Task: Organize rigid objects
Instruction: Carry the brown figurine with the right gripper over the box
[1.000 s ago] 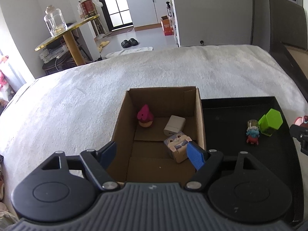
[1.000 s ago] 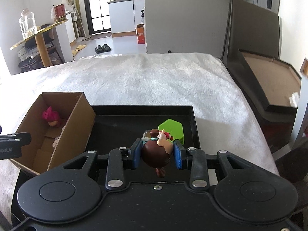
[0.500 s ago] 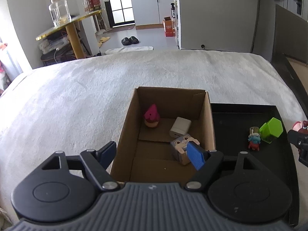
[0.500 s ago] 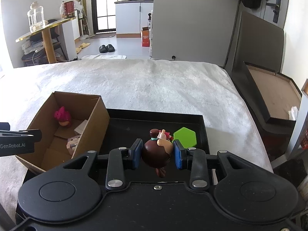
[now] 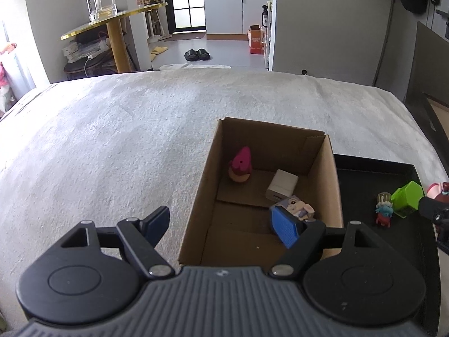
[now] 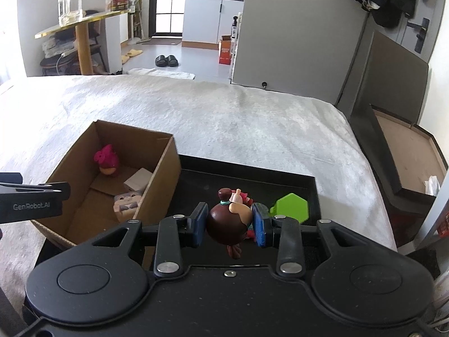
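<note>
1 figurine (image 6: 228, 221) between right tool (image 6: 228, 223) pads

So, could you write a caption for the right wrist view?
Right gripper holds a brown-haired doll figurine above the black tray, beside a cardboard box with three small toys.

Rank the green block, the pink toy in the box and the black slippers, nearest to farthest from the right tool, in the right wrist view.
1. green block, just right of the right tool, on the tray.
2. pink toy, left, in the box's far corner.
3. black slippers, far off on the floor.
</note>
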Demonstrator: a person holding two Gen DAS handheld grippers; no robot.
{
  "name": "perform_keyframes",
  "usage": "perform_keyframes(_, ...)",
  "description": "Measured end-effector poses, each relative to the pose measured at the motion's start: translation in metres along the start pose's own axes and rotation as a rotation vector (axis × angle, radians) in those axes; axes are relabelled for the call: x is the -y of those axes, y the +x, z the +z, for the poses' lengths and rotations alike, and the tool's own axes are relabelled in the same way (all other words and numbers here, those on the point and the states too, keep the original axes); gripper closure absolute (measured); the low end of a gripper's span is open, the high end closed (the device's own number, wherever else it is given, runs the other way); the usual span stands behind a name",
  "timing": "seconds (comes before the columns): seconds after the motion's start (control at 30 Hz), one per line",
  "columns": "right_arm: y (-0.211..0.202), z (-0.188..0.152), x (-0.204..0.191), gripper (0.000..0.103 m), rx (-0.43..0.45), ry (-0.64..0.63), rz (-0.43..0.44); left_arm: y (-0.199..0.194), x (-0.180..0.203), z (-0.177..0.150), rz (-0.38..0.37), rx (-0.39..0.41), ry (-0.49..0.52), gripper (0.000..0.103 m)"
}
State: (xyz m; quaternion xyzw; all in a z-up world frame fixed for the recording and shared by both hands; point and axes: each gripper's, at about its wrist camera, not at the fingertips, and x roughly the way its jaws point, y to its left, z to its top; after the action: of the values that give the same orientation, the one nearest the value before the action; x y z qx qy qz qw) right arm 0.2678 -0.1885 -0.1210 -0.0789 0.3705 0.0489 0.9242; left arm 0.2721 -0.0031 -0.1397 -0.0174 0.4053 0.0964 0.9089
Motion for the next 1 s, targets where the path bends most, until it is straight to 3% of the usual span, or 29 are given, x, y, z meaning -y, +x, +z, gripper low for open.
perform_keyframes(0.7, 0.024, 0.023, -0.068, 0.069, -0.007, -0.12, 0.067, 0.024, -0.035, -0.005, -0.041, -0.034, -0.095, 0.028)
perform_keyframes(0.77, 0.027, 0.025, -0.075, 0.069, -0.008, -0.132, 0.075, 0.025, -0.039, -0.006, -0.044, -0.03, -0.12, 0.033)
perform_keyframes(0.9, 0.032, 0.028, -0.085, 0.069, -0.01, -0.159, 0.087, 0.033, -0.043, -0.009, -0.078, -0.055, -0.165, 0.061)
perform_keyframes(1.0, 0.036, 0.03, -0.093, 0.069, -0.015, -0.173, 0.095, 0.036, -0.046, -0.01, -0.077, -0.059, -0.178, 0.071)
